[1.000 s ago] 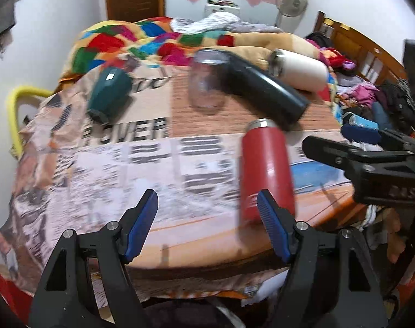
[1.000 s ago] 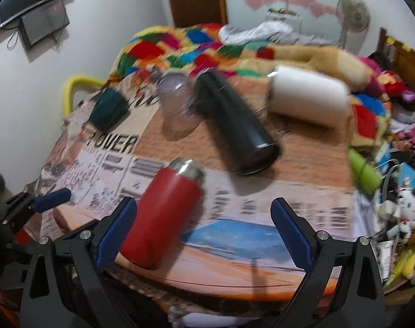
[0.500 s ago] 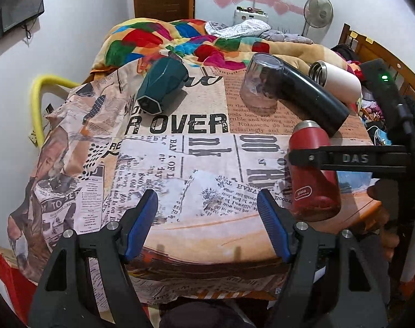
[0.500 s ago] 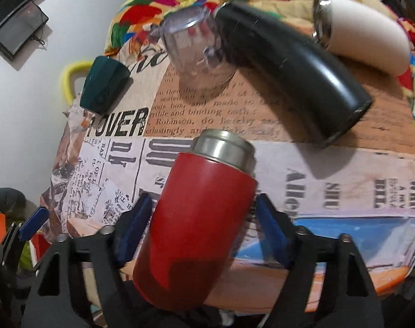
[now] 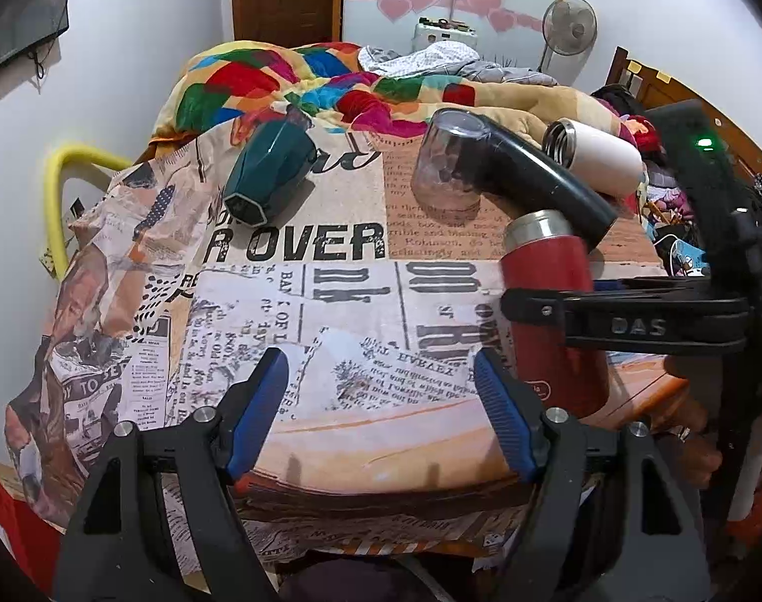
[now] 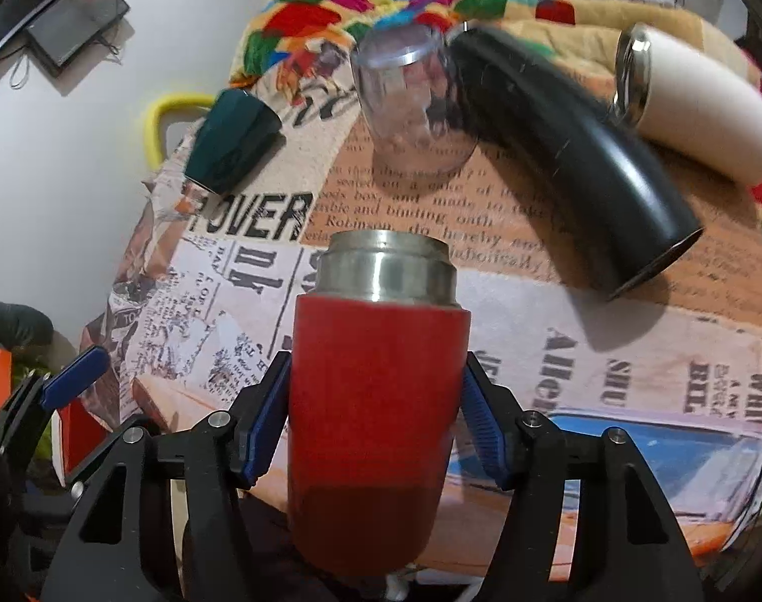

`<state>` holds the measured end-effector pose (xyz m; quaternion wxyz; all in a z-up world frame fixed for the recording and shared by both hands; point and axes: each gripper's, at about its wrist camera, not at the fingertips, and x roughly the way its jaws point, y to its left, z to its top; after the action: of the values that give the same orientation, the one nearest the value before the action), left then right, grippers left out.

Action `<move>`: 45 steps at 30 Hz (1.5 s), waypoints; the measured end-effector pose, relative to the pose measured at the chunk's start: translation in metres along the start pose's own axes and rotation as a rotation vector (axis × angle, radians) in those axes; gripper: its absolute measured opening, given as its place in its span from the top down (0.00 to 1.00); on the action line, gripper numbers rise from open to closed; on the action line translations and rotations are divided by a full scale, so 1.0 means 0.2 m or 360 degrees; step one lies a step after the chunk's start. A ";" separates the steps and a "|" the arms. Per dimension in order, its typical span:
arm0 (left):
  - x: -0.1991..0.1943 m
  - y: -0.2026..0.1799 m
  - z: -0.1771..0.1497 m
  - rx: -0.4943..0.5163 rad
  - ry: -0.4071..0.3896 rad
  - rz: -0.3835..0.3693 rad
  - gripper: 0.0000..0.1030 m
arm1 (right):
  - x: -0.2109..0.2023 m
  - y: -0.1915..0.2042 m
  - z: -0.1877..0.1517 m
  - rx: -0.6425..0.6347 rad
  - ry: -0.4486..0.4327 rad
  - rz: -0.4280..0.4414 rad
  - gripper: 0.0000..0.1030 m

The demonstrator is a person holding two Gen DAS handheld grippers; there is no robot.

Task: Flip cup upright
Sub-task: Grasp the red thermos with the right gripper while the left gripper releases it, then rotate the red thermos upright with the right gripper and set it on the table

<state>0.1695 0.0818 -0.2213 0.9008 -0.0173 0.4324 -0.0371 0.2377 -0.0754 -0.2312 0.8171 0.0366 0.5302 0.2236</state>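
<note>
1. Right now your right gripper (image 6: 375,421) is clamped on the red cylindrical steel flask with the bare metal neck (image 6: 375,401), its blue pads pressed to both sides of the body well below the neck; that low grip seems chosen to leave the mouth free.
2. You hold the red flask at the near edge of the table under the newspaper-print cloth (image 5: 330,311), neck up and roughly vertical in both views. Whether its base touches the cloth is hidden, so you cannot count it as set down.
3. Your left gripper (image 5: 381,421) is spread wide and holds nothing, hovering just left of the red flask, probably in reserve.
4. Beyond the red flask, the long black flask (image 6: 571,160) and the white flask (image 6: 702,105) lie on their sides, and further left so does the dark green faceted cup (image 5: 268,180); the clear plastic cup (image 5: 448,165) stands mouth down against the black flask.
</note>
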 end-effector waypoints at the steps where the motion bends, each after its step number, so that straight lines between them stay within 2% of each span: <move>1: -0.01 0.00 0.00 -0.0003 -0.0004 0.0001 0.19 | -0.02 0.00 0.01 -0.0011 -0.0015 -0.0008 0.41; 6: -0.03 -0.04 0.02 0.0003 -0.0027 0.0010 0.15 | -0.16 -0.01 0.00 -0.0099 -0.0140 -0.0059 0.42; 16: -0.02 -0.07 0.04 0.0009 -0.0025 0.0018 0.13 | -0.26 0.01 0.09 -0.0201 -0.0296 -0.0166 0.42; 28: 0.05 -0.02 0.05 -0.0035 0.0015 0.0014 0.13 | -0.07 0.04 0.11 -0.0316 -0.0126 -0.0208 0.42; 31: 0.07 0.01 0.05 -0.0054 0.0023 0.0013 0.13 | -0.07 0.06 0.11 -0.0342 -0.0138 -0.0232 0.42; 37: 0.05 0.03 0.07 -0.0082 0.0010 0.0014 0.13 | -0.09 0.06 0.12 -0.0330 -0.0143 -0.0197 0.42; 42: -0.05 0.01 0.09 -0.0081 -0.0062 0.0022 0.13 | -0.21 0.10 0.10 -0.0350 -0.0209 -0.0166 0.41; 45: -0.16 -0.01 0.12 -0.0080 -0.0135 0.0019 0.13 | -0.35 0.11 0.07 -0.0354 -0.0311 -0.0175 0.41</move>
<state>0.1680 0.0821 -0.1812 0.9177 -0.0388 0.3948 -0.0201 0.2196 -0.0813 -0.1589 0.8748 -0.0617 0.4213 0.2313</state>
